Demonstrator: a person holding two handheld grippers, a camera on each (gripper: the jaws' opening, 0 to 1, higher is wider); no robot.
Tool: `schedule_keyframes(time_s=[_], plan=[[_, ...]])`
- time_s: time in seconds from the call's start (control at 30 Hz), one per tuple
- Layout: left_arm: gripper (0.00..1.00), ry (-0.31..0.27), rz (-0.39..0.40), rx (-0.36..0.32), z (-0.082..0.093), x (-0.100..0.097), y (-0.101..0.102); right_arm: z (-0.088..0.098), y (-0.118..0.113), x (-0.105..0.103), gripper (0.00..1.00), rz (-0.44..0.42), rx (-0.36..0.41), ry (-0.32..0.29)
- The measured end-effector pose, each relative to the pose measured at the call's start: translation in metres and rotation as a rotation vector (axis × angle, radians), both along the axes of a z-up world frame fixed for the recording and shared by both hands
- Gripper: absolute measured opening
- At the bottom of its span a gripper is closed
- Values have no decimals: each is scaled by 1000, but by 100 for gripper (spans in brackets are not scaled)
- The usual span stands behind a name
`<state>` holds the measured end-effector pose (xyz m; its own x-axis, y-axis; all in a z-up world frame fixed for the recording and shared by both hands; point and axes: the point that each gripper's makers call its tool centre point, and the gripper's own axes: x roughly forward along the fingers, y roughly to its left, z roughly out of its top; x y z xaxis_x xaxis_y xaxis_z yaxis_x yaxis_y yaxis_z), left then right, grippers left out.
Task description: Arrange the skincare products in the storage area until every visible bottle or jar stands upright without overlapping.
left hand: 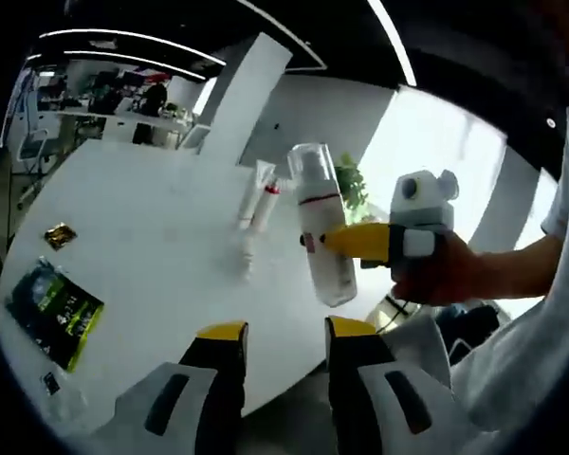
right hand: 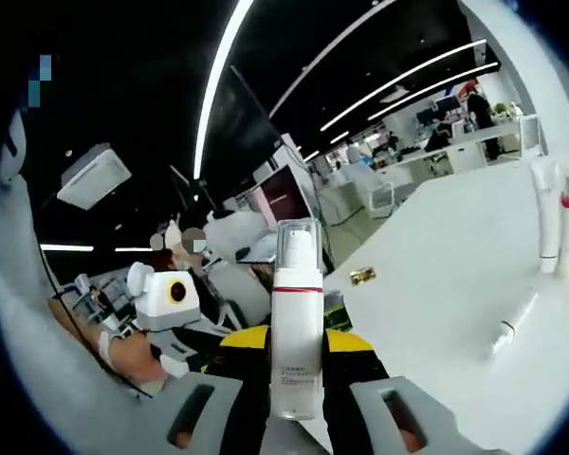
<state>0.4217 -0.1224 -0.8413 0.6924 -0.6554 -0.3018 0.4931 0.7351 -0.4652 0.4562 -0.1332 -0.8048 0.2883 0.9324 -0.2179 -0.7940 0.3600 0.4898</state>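
If you loosen your right gripper [right hand: 294, 346] early, the pump bottle [right hand: 295, 322] it clamps drops onto the table [left hand: 152, 199], since it hangs off the edge. The bottle is white with a red band and clear cap. Your left gripper [left hand: 284, 332] stands wide, empty.

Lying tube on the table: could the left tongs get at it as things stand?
Probably yes. The left tongs are open and hold nothing, and the lying tube sits ahead on bare table. The pump bottle in the right tongs hangs off to one side.
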Motion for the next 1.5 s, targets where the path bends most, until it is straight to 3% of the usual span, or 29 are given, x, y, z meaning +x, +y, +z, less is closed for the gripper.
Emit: schedule_keyframes(time_s=[0.2, 0.27, 0.33, 0.47, 0.53, 0.73, 0.9, 1.03, 1.2, 1.33, 1.4, 1.5], plan=[[28, -5, 10, 26, -1, -1, -3, -3, 16, -3, 13, -60, -16, 25], [26, -3, 8, 26, 0, -1, -4, -4, 20, -3, 13, -68, -40, -13], [25, -12, 3, 30, 2, -1, -5, -6, 25, -4, 13, -73, -51, -3], [24, -31, 4, -9, 11, 1, -10, -12, 26, -2, 13, -88, -105, -51], [25, -32, 10, 21, 9, 4, -9, -12, 30, -7, 13, -78, -79, -8], [23, -49, 38, 86, 8, 11, 3, -11, 41, -16, 13, -68, -99, -42], [19, -99, 14, 146, 10, 11, 3, -11, 37, -11, 14, -74, -81, 20], [16, -90, 7, 127, 13, 13, 5, -8, 36, -12, 14, -65, -78, 27], [15, -62, -28, 30, 15, 8, 3, -4, 34, -20, 15, 67, -44, 41], [15, -23, -112, -133, 23, -2, -13, 7, 25, -25, 18, 180, 8, 49], [15, -33, -148, -179, 28, -5, -18, 11, 22, -28, 20, 218, 28, 57], [15, -9, -214, -240, 28, -16, -29, 20, 15, -34, 21, 292, 94, 111]])
